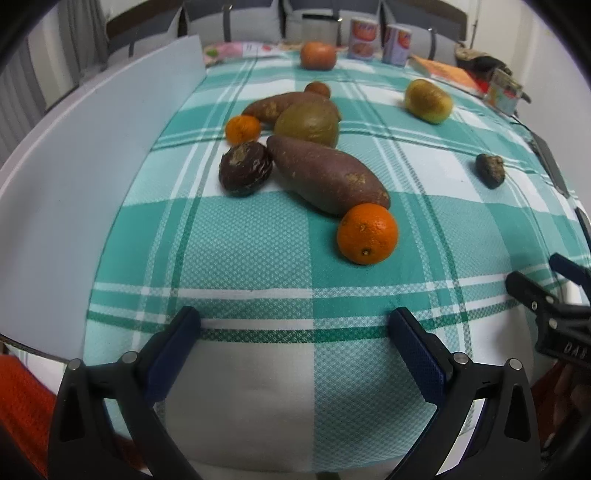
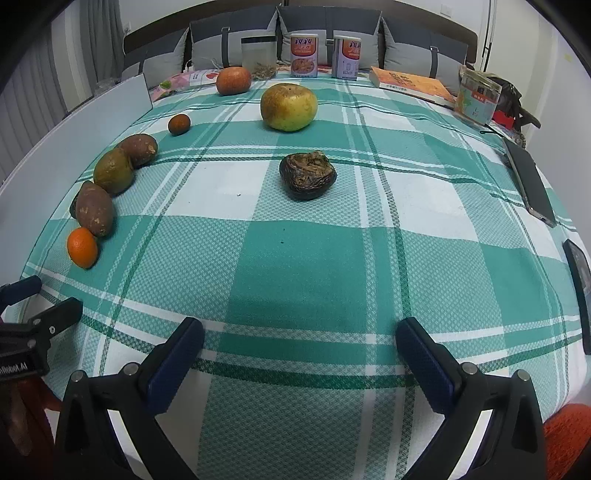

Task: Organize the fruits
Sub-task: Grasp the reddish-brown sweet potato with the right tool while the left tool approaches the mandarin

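Note:
On the green checked cloth (image 1: pixel 258 251) a cluster lies: a bright orange (image 1: pixel 367 233), a purple sweet potato (image 1: pixel 327 177), a dark wrinkled fruit (image 1: pixel 244 168), a green-brown fruit (image 1: pixel 308 123), a small orange (image 1: pixel 242 128) and a second sweet potato (image 1: pixel 280 105). Apart lie a yellow-green fruit (image 2: pixel 289 106), a shrivelled dark fruit (image 2: pixel 307 176), a large orange fruit (image 2: pixel 233 80) and a small brown fruit (image 2: pixel 179 124). My left gripper (image 1: pixel 295 325) is open and empty near the table's front edge. My right gripper (image 2: pixel 301 336) is open and empty, well short of the shrivelled fruit.
A white board (image 1: pixel 92 155) lies along the left side. Two tins (image 2: pixel 303 55), a clear jar (image 2: pixel 259 57), a book (image 2: pixel 410 83) and a clear box (image 2: pixel 478 96) stand at the back. A phone (image 2: pixel 530 181) lies at the right edge. Cushions (image 2: pixel 328 29) lie behind.

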The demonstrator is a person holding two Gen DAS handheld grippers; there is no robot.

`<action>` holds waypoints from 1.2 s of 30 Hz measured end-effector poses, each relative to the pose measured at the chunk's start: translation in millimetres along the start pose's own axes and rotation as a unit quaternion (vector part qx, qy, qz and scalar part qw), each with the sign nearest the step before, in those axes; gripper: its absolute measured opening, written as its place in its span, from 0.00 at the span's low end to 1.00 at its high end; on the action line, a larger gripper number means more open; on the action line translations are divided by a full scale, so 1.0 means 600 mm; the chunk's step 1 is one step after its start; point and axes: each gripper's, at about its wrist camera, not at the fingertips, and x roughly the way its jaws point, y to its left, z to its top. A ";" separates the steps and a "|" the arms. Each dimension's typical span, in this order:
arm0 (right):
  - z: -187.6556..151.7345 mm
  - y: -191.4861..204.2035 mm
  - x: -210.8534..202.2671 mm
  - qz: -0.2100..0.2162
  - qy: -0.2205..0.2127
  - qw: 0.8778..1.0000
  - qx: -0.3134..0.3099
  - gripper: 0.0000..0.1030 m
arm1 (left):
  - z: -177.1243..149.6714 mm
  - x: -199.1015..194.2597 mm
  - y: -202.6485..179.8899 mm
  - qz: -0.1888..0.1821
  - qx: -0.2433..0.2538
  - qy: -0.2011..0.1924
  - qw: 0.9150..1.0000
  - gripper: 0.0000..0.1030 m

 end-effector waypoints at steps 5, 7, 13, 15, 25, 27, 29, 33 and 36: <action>-0.002 0.000 -0.001 0.000 0.001 1.000 0.000 1.00 | 0.020 0.004 0.001 -0.011 0.007 0.037 0.999 0.99; -0.002 0.000 0.000 0.000 0.001 1.000 0.002 1.00 | 0.037 0.001 -0.003 -0.041 0.010 0.034 0.999 0.98; -0.003 0.000 -0.001 0.000 0.000 1.000 0.002 1.00 | 0.091 -0.009 -0.033 -0.089 0.017 0.031 0.995 0.97; -0.003 0.000 -0.001 0.000 0.001 1.000 0.001 1.00 | 0.096 -0.007 -0.043 -0.075 0.025 0.034 0.996 0.97; -0.005 0.000 -0.002 0.001 0.001 1.000 0.000 1.00 | 0.085 0.016 -0.037 -0.042 0.023 0.053 0.997 0.75; -0.004 0.000 -0.002 0.001 0.001 1.000 0.000 1.00 | 0.084 0.017 -0.040 -0.045 0.028 0.055 0.997 0.61; -0.004 0.000 -0.002 0.001 0.001 1.000 0.001 1.00 | 0.082 0.017 -0.043 -0.046 0.035 0.059 0.997 0.45; -0.004 0.000 -0.002 0.001 0.001 1.000 0.000 1.00 | 0.078 0.007 -0.046 -0.054 0.045 0.051 0.996 0.28; -0.004 0.000 -0.002 0.002 0.001 1.000 0.000 1.00 | 0.073 0.000 -0.043 -0.062 0.051 0.050 0.996 0.27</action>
